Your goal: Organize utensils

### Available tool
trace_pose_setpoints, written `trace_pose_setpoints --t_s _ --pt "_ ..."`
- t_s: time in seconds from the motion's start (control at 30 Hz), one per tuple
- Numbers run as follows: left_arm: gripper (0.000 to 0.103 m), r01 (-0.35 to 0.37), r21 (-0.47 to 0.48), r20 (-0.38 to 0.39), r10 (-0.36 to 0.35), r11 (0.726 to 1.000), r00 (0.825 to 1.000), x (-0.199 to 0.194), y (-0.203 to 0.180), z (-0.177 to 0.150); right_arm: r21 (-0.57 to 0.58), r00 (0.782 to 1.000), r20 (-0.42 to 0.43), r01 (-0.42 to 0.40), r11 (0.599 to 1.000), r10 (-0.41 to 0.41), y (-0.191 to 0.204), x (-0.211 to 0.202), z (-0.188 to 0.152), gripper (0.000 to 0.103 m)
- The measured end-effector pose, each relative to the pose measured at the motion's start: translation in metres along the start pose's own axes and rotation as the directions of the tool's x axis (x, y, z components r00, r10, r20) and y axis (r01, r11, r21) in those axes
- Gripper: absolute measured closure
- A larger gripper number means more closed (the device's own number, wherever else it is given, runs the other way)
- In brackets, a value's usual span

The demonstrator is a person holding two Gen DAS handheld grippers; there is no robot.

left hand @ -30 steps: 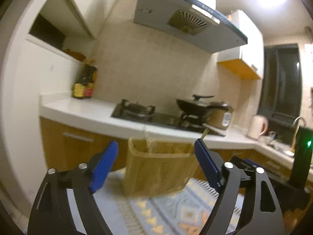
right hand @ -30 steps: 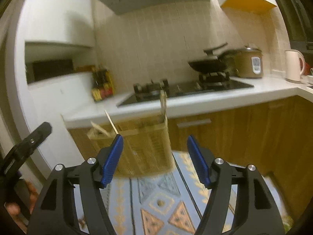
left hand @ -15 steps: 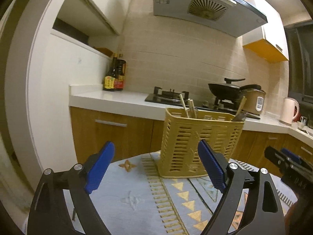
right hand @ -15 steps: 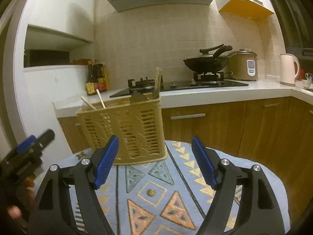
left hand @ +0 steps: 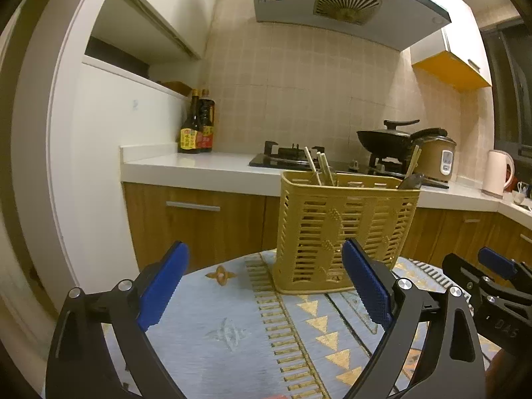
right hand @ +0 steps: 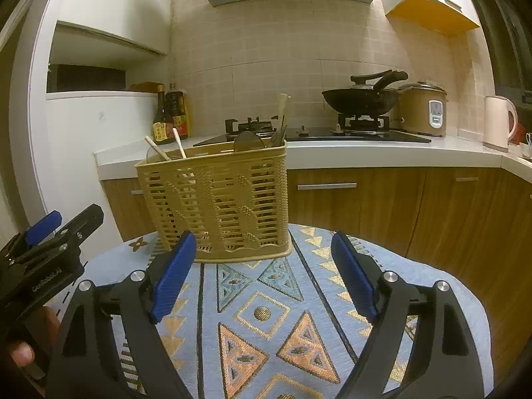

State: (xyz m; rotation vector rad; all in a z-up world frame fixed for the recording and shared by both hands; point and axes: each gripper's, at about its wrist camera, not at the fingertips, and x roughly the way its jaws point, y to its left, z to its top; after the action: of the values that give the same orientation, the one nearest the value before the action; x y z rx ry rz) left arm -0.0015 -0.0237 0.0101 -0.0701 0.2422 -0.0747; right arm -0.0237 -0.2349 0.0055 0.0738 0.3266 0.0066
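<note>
A yellow slotted utensil basket [left hand: 342,229] stands upright on a round table with a patterned blue cloth [left hand: 232,329]; it also shows in the right wrist view [right hand: 216,199]. Chopsticks [left hand: 321,168] and dark utensil handles [left hand: 410,179] stick out of its top. My left gripper [left hand: 262,286] is open and empty, a short way in front of the basket. My right gripper [right hand: 262,276] is open and empty, just in front of the basket's base. Each gripper shows at the edge of the other's view.
Behind the table runs a white kitchen counter [left hand: 199,166] with wooden cabinets, sauce bottles [left hand: 196,126], a gas hob, a black wok [right hand: 362,96], a rice cooker [right hand: 424,109] and a kettle [right hand: 498,123]. The table's edge curves round close behind the basket.
Both views have tilted down and steadied. The basket now stands on the cloth in front of both open grippers. The right gripper has come into the left view's lower right.
</note>
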Motion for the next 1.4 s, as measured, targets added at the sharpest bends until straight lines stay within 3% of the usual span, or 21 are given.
trace_pose_setpoints --t_s 1.4 --pt "0.009 0.034 0.034 -0.035 -0.033 0.999 0.999 0.0031 -0.0057 -0.0028 0.036 1.0 -0.022 -0.013 0.999 0.013 -0.0073 0.0041 -0.0001 0.016"
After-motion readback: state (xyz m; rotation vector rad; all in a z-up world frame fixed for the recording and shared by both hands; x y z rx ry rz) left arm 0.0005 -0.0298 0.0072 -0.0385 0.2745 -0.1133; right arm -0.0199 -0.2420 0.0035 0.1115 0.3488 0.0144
